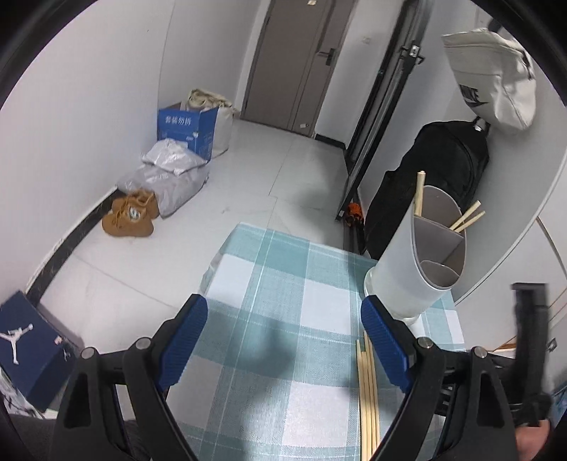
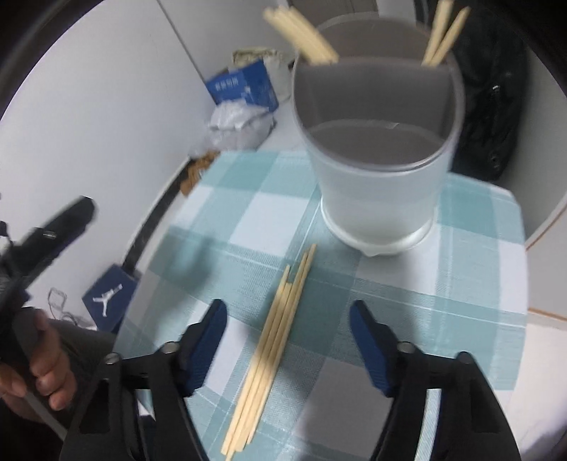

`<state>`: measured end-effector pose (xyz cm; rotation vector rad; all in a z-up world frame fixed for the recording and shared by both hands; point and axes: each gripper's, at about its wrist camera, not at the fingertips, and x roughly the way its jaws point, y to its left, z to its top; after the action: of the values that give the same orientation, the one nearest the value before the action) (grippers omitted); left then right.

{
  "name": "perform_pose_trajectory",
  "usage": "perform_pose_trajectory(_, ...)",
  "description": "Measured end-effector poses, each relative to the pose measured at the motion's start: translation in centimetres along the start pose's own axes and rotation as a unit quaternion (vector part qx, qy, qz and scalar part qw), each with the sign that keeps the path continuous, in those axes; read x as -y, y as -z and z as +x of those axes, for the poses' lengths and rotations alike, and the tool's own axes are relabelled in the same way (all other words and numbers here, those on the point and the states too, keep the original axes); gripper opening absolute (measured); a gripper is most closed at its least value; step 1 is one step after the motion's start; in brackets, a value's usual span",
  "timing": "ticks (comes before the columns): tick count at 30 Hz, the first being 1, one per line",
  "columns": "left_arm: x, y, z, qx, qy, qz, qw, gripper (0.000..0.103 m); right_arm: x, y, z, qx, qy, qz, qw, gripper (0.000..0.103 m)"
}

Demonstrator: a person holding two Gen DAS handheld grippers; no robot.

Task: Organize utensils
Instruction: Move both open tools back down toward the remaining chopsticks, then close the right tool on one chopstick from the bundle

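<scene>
A white utensil holder (image 1: 418,255) with grey compartments stands at the table's far right; it also shows in the right wrist view (image 2: 379,149). Wooden chopsticks (image 1: 420,193) stick out of its back compartments, as the right wrist view (image 2: 304,33) shows too. A bundle of loose chopsticks (image 2: 273,337) lies on the checked tablecloth (image 2: 248,212), between the jaws of my open, empty right gripper (image 2: 287,312). My left gripper (image 1: 283,308) is open and empty, left of the holder; the loose chopsticks (image 1: 368,393) lie by its right finger (image 1: 384,347).
The small table with the teal-checked cloth (image 1: 283,269) stands over a tiled floor. On the floor lie a blue carton (image 1: 186,129), grey bags (image 1: 170,173), brown shoes (image 1: 131,212) and a shoebox (image 1: 28,347). A black backpack (image 1: 436,170) leans behind the holder.
</scene>
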<state>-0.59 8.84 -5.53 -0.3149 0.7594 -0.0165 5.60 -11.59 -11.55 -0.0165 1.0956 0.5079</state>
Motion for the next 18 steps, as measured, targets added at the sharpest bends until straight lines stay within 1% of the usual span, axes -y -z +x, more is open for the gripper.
perform_pose_trajectory(2, -0.2, -0.1, 0.0, -0.003, 0.004, 0.000, 1.0000, 0.085, -0.4, -0.4, 1.3, -0.014, 0.010, -0.013, 1.000, 0.059)
perform_pose_trajectory(3, -0.3, -0.1, -0.1, -0.002, 0.001, 0.000, 1.0000, 0.085, -0.6, -0.6, 2.1, -0.021, 0.020, -0.019, 0.999, 0.058)
perform_pose_trajectory(5, -0.8, -0.3, -0.2, -0.001, 0.002, -0.005, 1.0000, 0.085, -0.8, -1.2, 3.3, -0.037, 0.037, -0.027, 0.998, 0.039)
perform_pose_trajectory(7, -1.2, -0.3, -0.1, -0.006, 0.003, -0.015, 0.9999, 0.085, -0.8, -1.6, 4.4, -0.051, 0.060, -0.026, 0.997, 0.031)
perform_pose_trajectory(9, -1.7, -0.4, 0.0, -0.010, 0.009, -0.023, 0.9996, 0.085, -0.5, -1.9, 5.3, -0.062, 0.072, -0.022, 0.995, 0.028)
perform_pose_trajectory(10, -1.8, -0.5, 0.1, -0.010, 0.007, -0.025, 0.9996, 0.085, -0.4, -1.9, 5.8, -0.068, 0.083, -0.022, 0.994, 0.023)
perform_pose_trajectory(13, -1.9, -0.6, 0.2, -0.011, 0.002, -0.025, 0.9996, 0.085, -0.3, -2.0, 6.2, -0.072, 0.089, -0.022, 0.993, 0.021)
perform_pose_trajectory(15, -1.9, -0.6, 0.3, -0.013, -0.003, -0.022, 0.9997, 0.085, -0.4, -2.1, 6.2, -0.073, 0.102, -0.028, 0.992, 0.014)
perform_pose_trajectory(16, -1.8, -0.6, 0.4, -0.016, -0.003, -0.023, 0.9996, 0.085, -0.3, -2.1, 6.3, -0.078, 0.107, -0.028, 0.991, 0.008)
perform_pose_trajectory(17, -1.9, -0.6, 0.4, -0.017, -0.001, -0.025, 0.9996, 0.085, -0.2, -2.0, 6.5, -0.086, 0.110, -0.025, 0.990, 0.007)
perform_pose_trajectory(18, -1.8, -0.6, 0.4, -0.018, -0.001, -0.025, 0.9995, 0.085, 0.0, -2.0, 6.3, -0.083, 0.108, -0.022, 0.990, 0.007)
